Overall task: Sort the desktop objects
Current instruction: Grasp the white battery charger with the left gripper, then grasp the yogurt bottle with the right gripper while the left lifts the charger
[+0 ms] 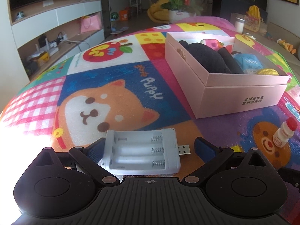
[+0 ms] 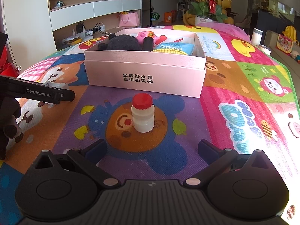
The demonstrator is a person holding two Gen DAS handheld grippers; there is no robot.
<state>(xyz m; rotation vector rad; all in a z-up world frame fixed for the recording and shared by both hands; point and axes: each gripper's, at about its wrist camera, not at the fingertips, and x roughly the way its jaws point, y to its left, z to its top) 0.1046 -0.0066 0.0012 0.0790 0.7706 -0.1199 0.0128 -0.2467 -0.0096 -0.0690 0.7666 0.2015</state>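
Note:
A white battery charger lies on the cartoon mat between the fingers of my left gripper, its USB plug pointing right. The left pad sits at the charger's end, while the right pad stands clear of the plug, so this gripper is open. A small white bottle with a red cap stands upright just ahead of my right gripper, which is wide open and has nothing between its fingers. The bottle also shows at the right in the left wrist view. Behind it sits the open pink box.
The pink box holds a black plush toy, a pink toy, a blue packet and a yellow corn toy. A gloved hand and a left gripper finger show at the left. A flower pot stands at the far end.

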